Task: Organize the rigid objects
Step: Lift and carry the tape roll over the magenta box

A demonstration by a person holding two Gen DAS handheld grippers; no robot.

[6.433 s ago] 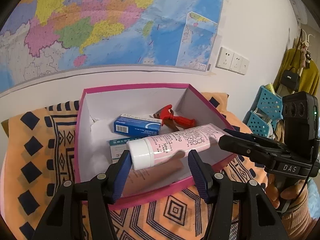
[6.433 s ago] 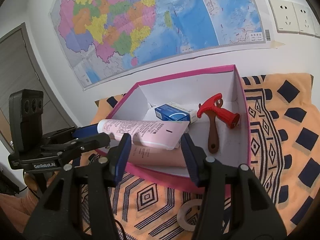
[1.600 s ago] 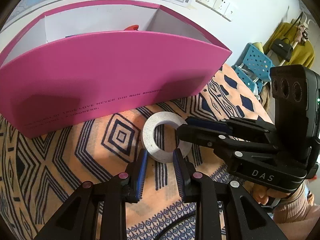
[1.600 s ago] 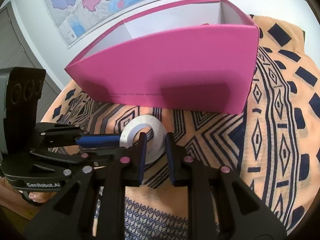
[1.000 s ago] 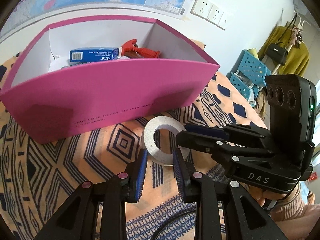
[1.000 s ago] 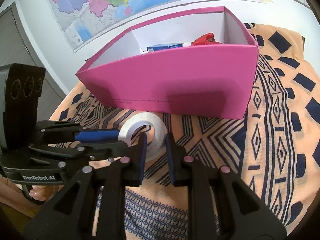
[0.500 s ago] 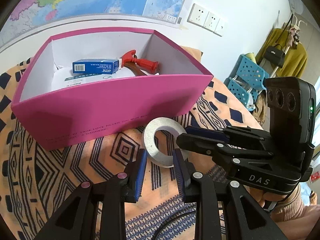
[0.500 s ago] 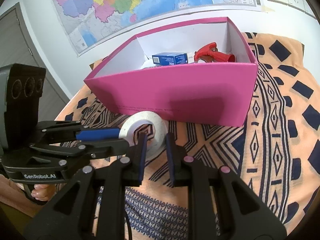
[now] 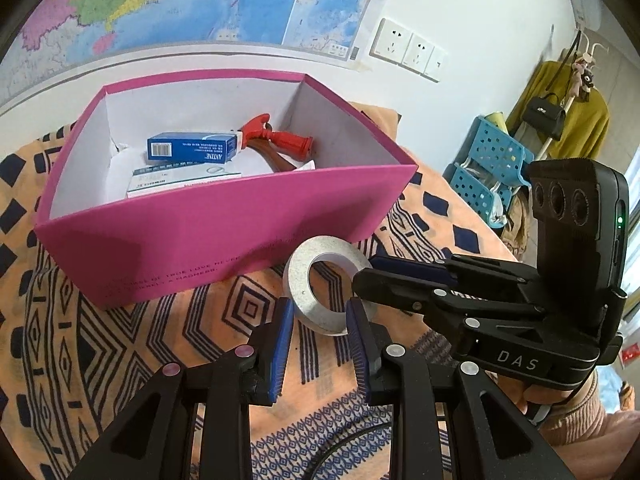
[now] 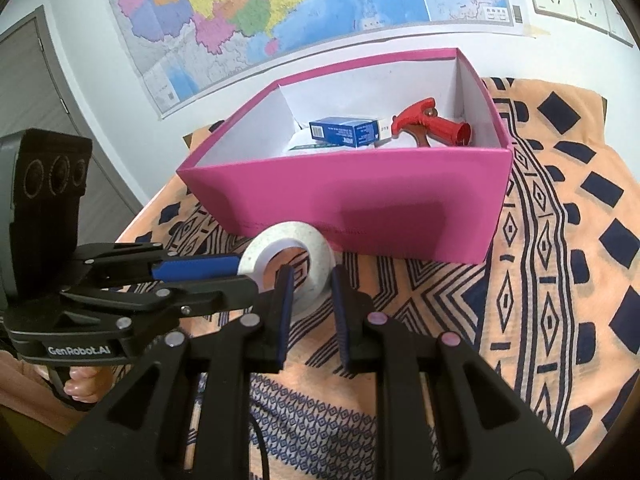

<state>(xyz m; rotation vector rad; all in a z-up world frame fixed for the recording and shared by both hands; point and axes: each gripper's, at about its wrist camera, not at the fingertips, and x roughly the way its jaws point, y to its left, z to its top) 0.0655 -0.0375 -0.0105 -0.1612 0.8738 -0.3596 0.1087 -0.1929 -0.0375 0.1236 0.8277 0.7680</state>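
Change: roll of tape (image 9: 326, 289), flat on the cloth beside the box a second and a half ago, now rides clear of it, tilted up on edge between both claws. The views look down into the pink box (image 9: 224, 224) now, where its near wall filled them then; contents in sight.
Meaning: lift looks done. Judged next step is carrying the roll over the near wall and setting it inside.
Left claw (image 9: 320, 326): closed on the near rim of the roll, blue pads on either side of the band.
Right claw (image 10: 310, 290): closed on the roll's other side, one finger through the centre hole, one outside.
Roll, place: in the air just in front of the box's near wall, below its rim, over the patterned orange cloth (image 10: 560, 280).
Roll, look: pale grey-white ring, wide flat face, large open core, thin band. Rigid enough to hold shape under two grips.
Box contents: blue carton (image 9: 192, 148) on a white-and-green carton (image 9: 180, 178); red-handled tool (image 9: 280, 140) at the far right corner. Bare floor toward the near wall, judged room enough for the roll.
Risk: the rim could catch on the wall while the roll is carried over.
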